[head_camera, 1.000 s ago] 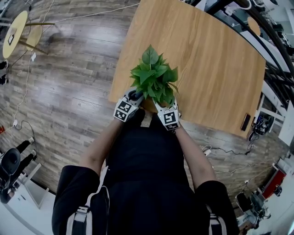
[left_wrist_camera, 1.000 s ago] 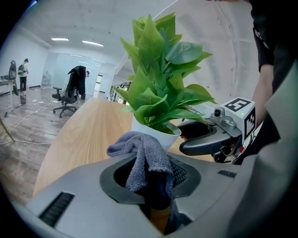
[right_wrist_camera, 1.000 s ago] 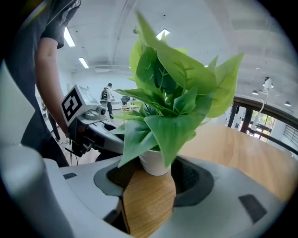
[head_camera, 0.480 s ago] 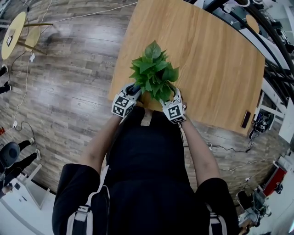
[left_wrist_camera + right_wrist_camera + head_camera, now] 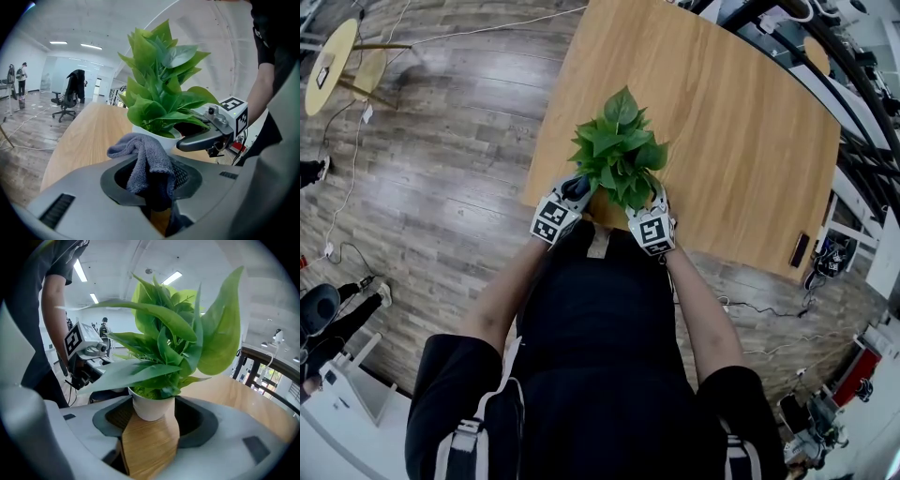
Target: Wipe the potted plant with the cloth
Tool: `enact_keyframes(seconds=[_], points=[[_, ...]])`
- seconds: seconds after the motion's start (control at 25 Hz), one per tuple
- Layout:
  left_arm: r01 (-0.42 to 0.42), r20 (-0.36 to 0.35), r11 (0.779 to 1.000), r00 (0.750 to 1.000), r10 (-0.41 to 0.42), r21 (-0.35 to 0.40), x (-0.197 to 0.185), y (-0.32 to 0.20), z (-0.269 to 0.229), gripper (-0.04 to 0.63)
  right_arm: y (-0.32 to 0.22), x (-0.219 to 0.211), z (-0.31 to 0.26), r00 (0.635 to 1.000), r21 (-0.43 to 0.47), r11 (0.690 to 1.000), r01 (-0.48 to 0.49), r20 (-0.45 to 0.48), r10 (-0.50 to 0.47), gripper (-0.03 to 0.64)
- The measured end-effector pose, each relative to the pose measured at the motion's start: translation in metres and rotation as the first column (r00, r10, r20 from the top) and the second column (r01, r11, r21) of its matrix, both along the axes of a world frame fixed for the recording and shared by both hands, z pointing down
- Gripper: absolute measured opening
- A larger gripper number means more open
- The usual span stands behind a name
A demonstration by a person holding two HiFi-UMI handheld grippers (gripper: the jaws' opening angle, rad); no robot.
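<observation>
One surface: light wood, standing on a grey plank floor.
Room: open office with ceiling strip lights; an office chair stands far off.
Pot: white, upright by the surface's near edge, holding a leafy green plant.
Left tongs: pinching the grey cloth, just beside the pot.
Right tongs: spread, pot between them, pads clear of it.
Change: right tongs have just been widening; pot and left tongs keep their places.
</observation>
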State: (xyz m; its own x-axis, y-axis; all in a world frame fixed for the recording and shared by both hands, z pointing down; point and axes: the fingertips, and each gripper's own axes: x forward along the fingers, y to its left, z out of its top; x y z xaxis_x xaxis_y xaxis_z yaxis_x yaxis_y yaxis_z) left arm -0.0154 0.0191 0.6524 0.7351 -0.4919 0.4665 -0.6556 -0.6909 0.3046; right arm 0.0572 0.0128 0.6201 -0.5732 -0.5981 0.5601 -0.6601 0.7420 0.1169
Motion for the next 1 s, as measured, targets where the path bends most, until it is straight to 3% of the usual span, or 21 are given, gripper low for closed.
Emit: enact_keyframes(seconds=[0.28, 0.68, 0.84, 0.92, 1.0], points=[[-0.048, 0.007, 0.999, 0.999, 0.048, -0.001, 0.004, 0.010, 0.001, 0.126, 0.000, 0.000, 0.002, 1.000, -0.002, 1.000, -0.014, -0.020, 0.014, 0.261], [0.005, 0.004, 1.000, 1.000, -0.005, -0.003, -0.008, -0.005, 0.000, 0.127, 0.033, -0.011, 0.000, 0.999, -0.024, 1.000, -0.017, 0.028, 0.018, 0.261], [0.016, 0.006, 1.000, 1.000, -0.016, -0.021, -0.012, -0.010, -0.001, 0.127, 0.033, 0.009, 0.017, 0.992, -0.086, 0.990, -0.108, 0.048, 0.112, 0.261], [0.026, 0.006, 0.999, 1.000, -0.026, -0.027, -0.014, -0.013, -0.001, 0.127, 0.023, 0.024, 0.018, 0.984, -0.082, 0.983, -0.162, 0.060, 0.167, 0.261], [0.035, 0.005, 0.999, 0.999, -0.035, -0.034, -0.015, -0.016, 0.000, 0.127, 0.012, 0.028, 0.012, 0.987, -0.052, 0.988, -0.146, 0.063, 0.149, 0.261]])
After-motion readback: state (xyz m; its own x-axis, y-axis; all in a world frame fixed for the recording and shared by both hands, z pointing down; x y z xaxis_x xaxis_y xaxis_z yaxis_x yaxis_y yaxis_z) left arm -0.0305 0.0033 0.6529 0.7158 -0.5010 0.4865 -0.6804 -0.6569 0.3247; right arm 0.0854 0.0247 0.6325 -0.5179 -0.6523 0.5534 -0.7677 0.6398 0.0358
